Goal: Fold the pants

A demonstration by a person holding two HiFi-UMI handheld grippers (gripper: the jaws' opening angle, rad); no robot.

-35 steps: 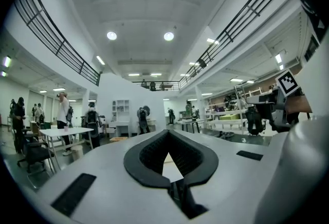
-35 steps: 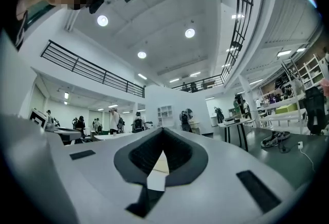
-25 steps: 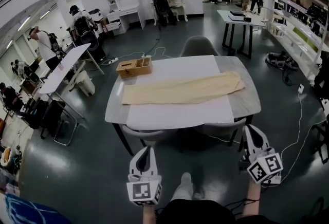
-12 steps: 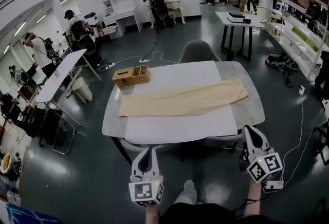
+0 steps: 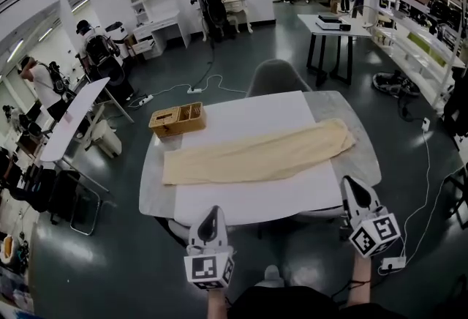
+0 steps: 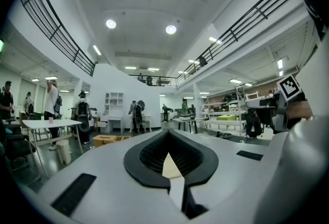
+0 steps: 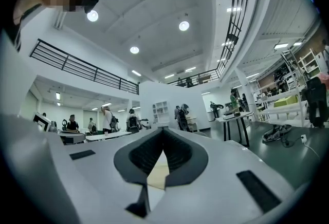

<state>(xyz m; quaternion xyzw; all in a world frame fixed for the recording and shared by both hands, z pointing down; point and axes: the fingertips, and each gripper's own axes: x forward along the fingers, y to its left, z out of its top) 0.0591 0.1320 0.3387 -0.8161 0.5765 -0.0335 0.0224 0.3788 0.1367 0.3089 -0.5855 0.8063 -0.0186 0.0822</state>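
Long beige cloth pants (image 5: 256, 156) lie flat and unfolded across the white-covered grey table (image 5: 355, 116) | left gripper (image 5: 211, 211), right gripper (image 5: 349, 182): jaws closed, empty | both have drawn nearer the table edge | approach under way, folding not begun

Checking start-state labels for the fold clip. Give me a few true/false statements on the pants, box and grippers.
1. The pants lie stretched out on the white sheet. True.
2. The wooden box sits on the pants. False: it stands apart from them, at the table's far left corner.
3. The right gripper grips the pants. False: it is shut on nothing, at the near edge.
4. The left gripper is shut. True.
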